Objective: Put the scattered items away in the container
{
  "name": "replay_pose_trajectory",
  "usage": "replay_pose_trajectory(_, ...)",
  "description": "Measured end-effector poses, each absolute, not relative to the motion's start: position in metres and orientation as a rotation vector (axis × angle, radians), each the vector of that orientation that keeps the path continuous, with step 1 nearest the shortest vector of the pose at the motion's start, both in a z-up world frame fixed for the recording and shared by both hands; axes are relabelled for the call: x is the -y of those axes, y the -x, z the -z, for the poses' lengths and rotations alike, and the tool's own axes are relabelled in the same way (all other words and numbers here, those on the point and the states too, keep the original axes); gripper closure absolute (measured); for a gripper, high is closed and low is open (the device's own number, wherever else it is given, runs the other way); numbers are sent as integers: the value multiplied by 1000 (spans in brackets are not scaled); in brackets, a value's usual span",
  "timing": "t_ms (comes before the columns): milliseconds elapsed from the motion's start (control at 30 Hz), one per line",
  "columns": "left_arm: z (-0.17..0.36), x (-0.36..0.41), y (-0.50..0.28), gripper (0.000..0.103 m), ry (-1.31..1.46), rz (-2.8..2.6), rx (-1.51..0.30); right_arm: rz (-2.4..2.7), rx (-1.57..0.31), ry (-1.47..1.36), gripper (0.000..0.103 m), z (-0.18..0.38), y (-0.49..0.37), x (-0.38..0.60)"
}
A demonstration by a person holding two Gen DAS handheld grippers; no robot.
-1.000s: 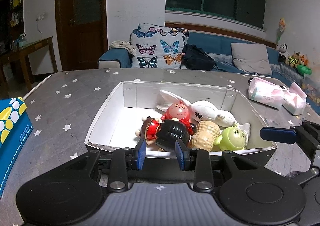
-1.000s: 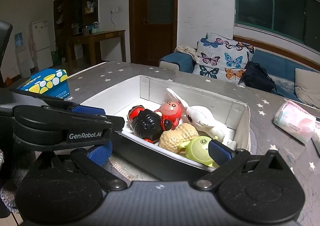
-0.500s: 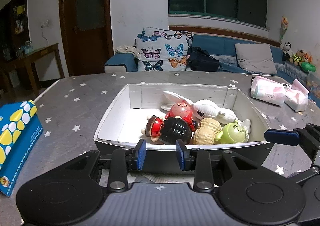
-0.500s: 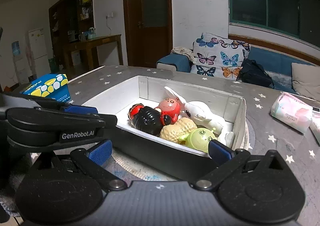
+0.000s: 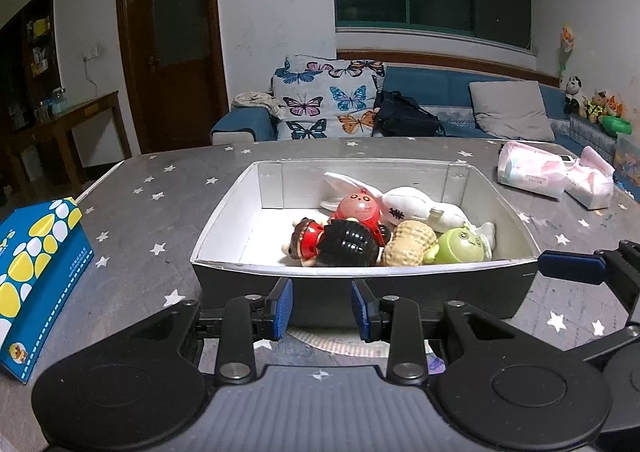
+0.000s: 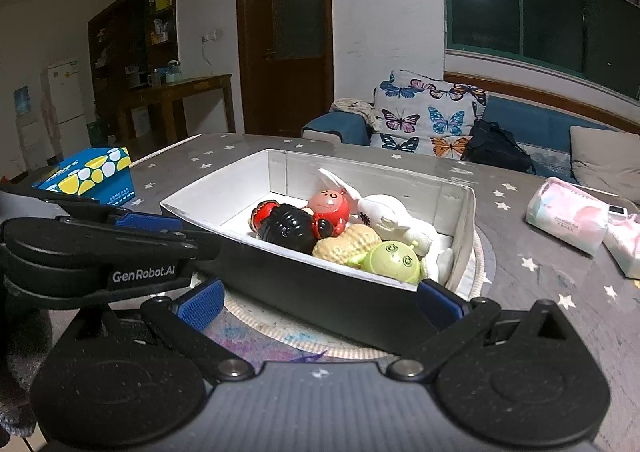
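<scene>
A white-lined box with dark outer walls (image 5: 224, 228) (image 6: 208, 192) stands on the star-patterned table. Inside lie a black-haired red doll (image 5: 340, 244) (image 6: 286, 226), a red round figure (image 5: 358, 208) (image 6: 330, 206), a white plush rabbit (image 5: 412, 204) (image 6: 384, 212), a peanut toy (image 5: 408, 246) (image 6: 346, 242) and a green round toy (image 5: 460, 246) (image 6: 386, 262). My left gripper (image 5: 321, 308) is in front of the box's near wall, jaws a little apart and empty. My right gripper (image 6: 320, 300) is open wide and empty, in front of the box's near corner.
A blue and yellow tissue box (image 5: 36, 268) (image 6: 90, 172) lies on the table at the left. Pink tissue packs (image 5: 532, 170) (image 6: 566, 214) lie at the right. A round mat (image 6: 272, 328) lies under the box. A sofa (image 5: 400, 116) stands behind the table.
Both grippers have drawn back and lowered from the box; its near wall now shows more. The toys in it have not moved.
</scene>
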State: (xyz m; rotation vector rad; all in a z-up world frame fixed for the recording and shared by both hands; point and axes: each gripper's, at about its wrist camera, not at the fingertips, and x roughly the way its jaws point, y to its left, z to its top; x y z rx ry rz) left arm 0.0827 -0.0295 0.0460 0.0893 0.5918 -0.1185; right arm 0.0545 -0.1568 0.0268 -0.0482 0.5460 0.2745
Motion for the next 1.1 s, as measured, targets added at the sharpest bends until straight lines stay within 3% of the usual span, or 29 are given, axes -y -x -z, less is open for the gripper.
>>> replay_pose_trajectory(1100,-38,40,-72,68,-79,114,-595,-183,-512,48,0,-13,-34,157)
